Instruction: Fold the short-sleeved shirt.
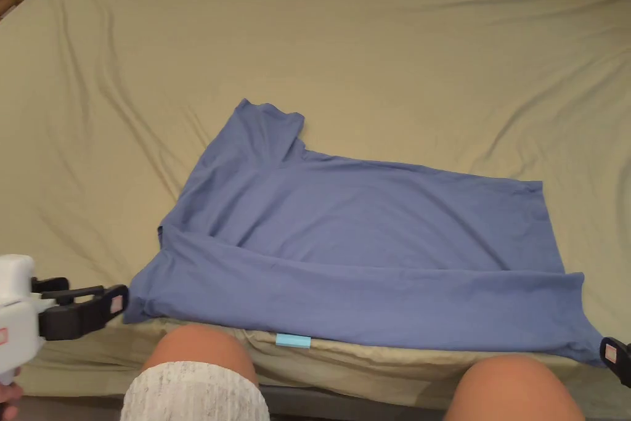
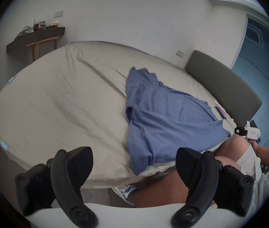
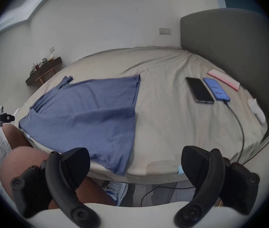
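Blue cotton-like cloth, the shirt (image 1: 363, 243), lies spread on the beige sheet (image 1: 370, 58) of a bed, near the edge closest to the person, whose bare knees (image 1: 197, 348) press against that edge. In the head view the near long side of the shirt is folded over toward the middle as a wide band running from left to right, one short sleeve (image 1: 265, 126) points away toward the far side, and the hem lies at the right. The left gripper (image 1: 114, 304) sits just beside the shirt's near left corner, and in the left gripper view its two black jaws stand wide apart with nothing between them, held off the bed edge. The right gripper (image 1: 616, 357) is at the shirt's near right corner, at the edge of the head view; in the right gripper view its jaws are also spread wide and empty, with the shirt's corner (image 3: 119, 169) lying on the sheet between and beyond them. Farther right on the bed, well apart from the shirt, lie a dark phone (image 3: 198, 90) and a blue phone (image 3: 216, 90) side by side, the blue one with a black cable (image 3: 240, 132) running over the bed edge. A grey headboard (image 3: 229, 47) rises behind them. A white and blue shoe (image 3: 115, 193) shows on the floor below.
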{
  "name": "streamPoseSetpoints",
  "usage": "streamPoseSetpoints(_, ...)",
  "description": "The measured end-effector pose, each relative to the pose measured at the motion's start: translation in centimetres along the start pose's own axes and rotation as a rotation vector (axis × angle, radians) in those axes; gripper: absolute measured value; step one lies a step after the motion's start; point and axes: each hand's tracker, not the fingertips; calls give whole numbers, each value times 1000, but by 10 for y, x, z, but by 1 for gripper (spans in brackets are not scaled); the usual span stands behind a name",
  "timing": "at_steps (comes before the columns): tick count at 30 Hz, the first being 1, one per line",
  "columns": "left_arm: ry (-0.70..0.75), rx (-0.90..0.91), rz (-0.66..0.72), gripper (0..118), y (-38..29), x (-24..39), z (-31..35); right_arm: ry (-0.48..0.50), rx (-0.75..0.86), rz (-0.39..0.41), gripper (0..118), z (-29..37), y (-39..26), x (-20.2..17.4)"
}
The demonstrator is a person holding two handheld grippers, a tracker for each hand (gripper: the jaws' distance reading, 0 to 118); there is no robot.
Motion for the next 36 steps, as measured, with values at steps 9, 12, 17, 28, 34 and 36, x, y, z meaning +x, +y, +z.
streamPoseSetpoints(9, -71, -1, -30, 0, 41, 12, -11, 2, 84, 24, 0, -7, 43, -6)
streamPoseSetpoints(12, -40, 7, -88, 0, 48, 27, -23, 19, 86, 51, 0, -25, 54, -15)
streamPoseSetpoints(17, -53, -6, -104, 0, 60, 37, -41, 55, 83, 62, 0, -73, 77, -5)
streamPoseSetpoints(28, -70, -18, -88, 0, 112, 46, -80, 75, 53, 118, 0, -196, 171, 12)
streamPoseSetpoints(34, -51, -29, -106, 0, 135, 43, -105, 114, -20, 143, 18, -254, 195, 26)
streamPoseSetpoints(36, -48, -33, -109, 0, 138, 41, -113, 118, -73, 154, 41, -267, 200, 31)
